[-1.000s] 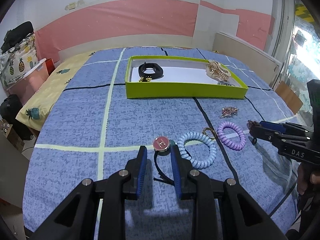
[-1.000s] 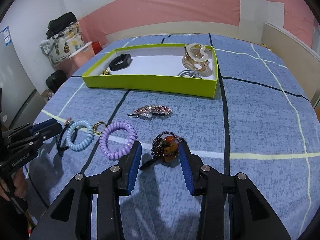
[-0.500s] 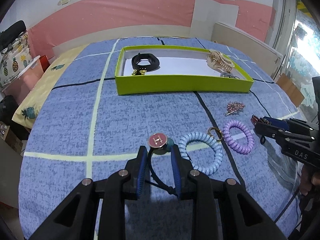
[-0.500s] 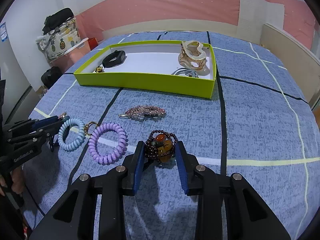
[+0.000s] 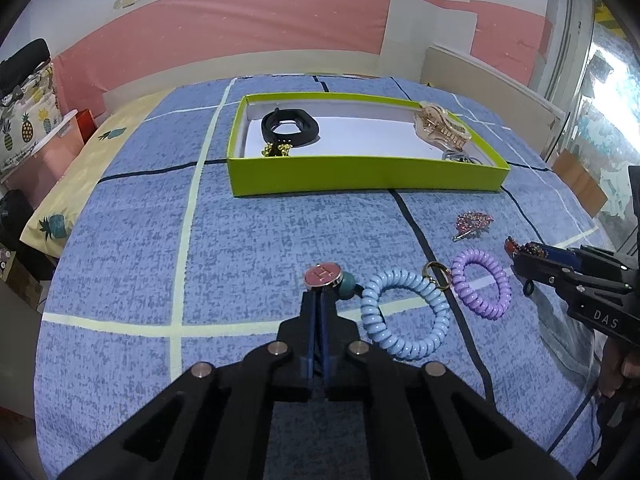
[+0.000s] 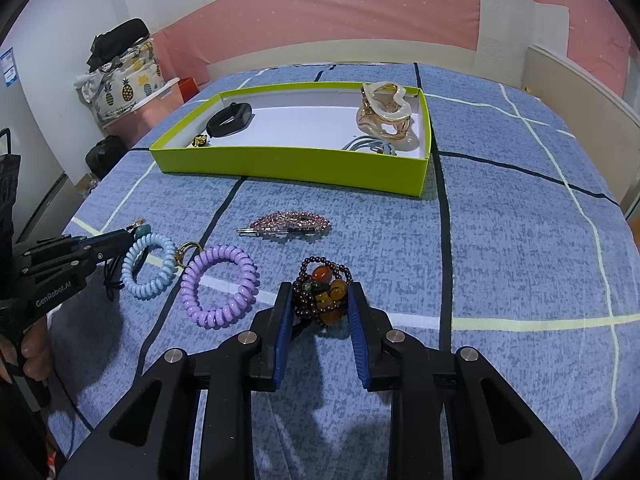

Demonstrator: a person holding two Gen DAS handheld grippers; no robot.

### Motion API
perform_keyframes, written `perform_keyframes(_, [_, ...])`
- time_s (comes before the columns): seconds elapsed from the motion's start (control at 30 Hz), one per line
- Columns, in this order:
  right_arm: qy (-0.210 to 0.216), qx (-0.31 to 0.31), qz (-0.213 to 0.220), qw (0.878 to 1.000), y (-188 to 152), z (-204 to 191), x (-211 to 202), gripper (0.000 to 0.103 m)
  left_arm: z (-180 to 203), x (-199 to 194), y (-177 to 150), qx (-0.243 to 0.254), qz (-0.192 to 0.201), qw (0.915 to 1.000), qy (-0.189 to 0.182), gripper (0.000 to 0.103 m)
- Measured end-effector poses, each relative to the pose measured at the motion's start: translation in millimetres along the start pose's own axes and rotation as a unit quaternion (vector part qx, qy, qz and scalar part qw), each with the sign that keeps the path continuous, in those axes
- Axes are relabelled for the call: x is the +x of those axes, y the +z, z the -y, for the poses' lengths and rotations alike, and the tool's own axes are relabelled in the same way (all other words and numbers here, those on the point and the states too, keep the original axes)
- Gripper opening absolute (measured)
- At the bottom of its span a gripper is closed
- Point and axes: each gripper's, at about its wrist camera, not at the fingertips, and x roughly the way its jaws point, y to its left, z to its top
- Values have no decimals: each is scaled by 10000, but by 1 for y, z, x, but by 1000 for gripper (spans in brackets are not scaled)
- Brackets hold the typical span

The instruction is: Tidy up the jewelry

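My left gripper (image 5: 319, 300) is shut on the black cord of a necklace with a round pink pendant (image 5: 322, 275), which lies just past the fingertips. My right gripper (image 6: 320, 300) is closed on a dark beaded bracelet (image 6: 322, 296) with amber stones, its pads touching the beads. A green-walled box (image 5: 360, 178) with a white floor stands farther back; it also shows in the right wrist view (image 6: 296, 170). It holds a black band (image 5: 290, 128), a gold hair claw (image 6: 384, 116) and small pieces.
On the blue checked bedspread lie a light-blue coil band (image 5: 404, 316), a purple coil band (image 5: 482, 288) and a pink rhinestone clip (image 6: 290, 222). Pineapple-print bags (image 6: 120, 84) stand at the left wall. The bed edge drops off at the left.
My left gripper has shut on the necklace cord behind the pendant. My right gripper has narrowed onto the beaded bracelet. Both have moved slightly forward.
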Motion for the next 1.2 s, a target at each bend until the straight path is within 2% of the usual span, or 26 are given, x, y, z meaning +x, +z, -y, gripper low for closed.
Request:
perform_keyframes(0.3, [31,15,71,10000,-2,0,-8,27,-3,-12,-3,-23,175,9998,64,2])
perform_keyframes(0.77, [126,35,435,9990,-1,-2,-33,27,-9,-49,2,-110,621,9977,256,2])
perform_keyframes(1.2, [137,6,824,9965,11,-2,-59,27,1,-76,20,-79,994,9944,345,2])
